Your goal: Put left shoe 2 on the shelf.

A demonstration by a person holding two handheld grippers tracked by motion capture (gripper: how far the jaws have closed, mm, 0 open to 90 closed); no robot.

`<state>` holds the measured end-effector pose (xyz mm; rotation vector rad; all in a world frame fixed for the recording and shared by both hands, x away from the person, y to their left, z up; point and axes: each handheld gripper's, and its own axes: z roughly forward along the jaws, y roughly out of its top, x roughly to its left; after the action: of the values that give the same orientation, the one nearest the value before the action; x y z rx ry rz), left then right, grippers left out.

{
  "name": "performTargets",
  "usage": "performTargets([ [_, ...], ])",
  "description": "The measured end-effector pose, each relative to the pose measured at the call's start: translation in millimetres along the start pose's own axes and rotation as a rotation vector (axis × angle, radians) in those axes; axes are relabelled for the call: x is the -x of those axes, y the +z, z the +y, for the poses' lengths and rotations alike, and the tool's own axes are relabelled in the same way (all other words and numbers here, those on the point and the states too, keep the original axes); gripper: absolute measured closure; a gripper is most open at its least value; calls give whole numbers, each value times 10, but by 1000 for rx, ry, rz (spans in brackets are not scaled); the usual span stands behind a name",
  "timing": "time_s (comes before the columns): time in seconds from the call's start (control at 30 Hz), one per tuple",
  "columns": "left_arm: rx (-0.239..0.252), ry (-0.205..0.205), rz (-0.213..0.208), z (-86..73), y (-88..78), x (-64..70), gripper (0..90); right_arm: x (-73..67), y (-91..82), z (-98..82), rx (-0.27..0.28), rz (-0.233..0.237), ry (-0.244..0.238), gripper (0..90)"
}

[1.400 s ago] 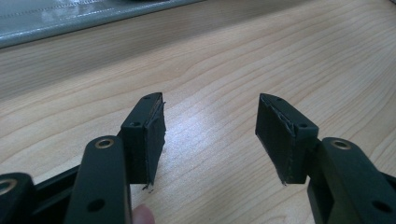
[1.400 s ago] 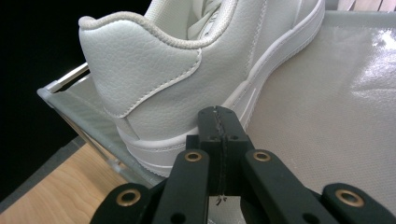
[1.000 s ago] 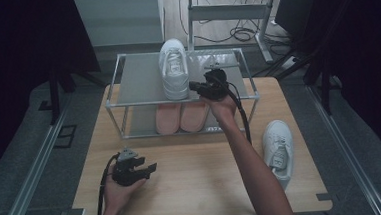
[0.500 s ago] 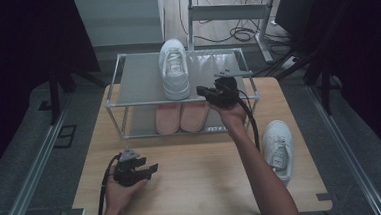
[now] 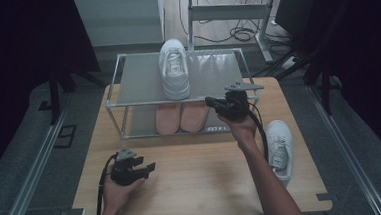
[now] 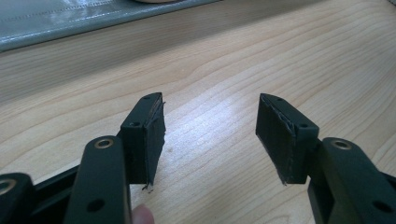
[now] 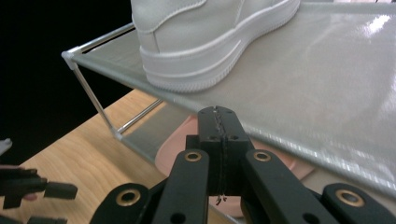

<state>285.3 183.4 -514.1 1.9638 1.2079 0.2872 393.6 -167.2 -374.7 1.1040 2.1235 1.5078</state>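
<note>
Jaws pressed together and empty, the right tool (image 5: pixel 213 102) hangs at the front edge of the shoe rack (image 5: pixel 142 80), a white sneaker (image 5: pixel 174 71) on the shelf just above and beyond its tips, pink slippers (image 7: pixel 175 151) beneath; the left tool (image 5: pixel 149 167) rests open over bare worktop (image 6: pixel 224 79), well apart; the high view adds a second sneaker (image 5: pixel 279 147) behind the right hand

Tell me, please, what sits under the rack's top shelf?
A pair of pink slippers lies on the lower shelf beneath the top shelf; their toe ends are covered by that shelf and the white sneaker.
</note>
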Motion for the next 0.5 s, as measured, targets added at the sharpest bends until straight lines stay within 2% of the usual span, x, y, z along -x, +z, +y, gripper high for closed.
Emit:
performTargets([
  [0.5,0,-7,0,-1,-1,-9,426,-9,-188,-389,-25,17,-10,897],
])
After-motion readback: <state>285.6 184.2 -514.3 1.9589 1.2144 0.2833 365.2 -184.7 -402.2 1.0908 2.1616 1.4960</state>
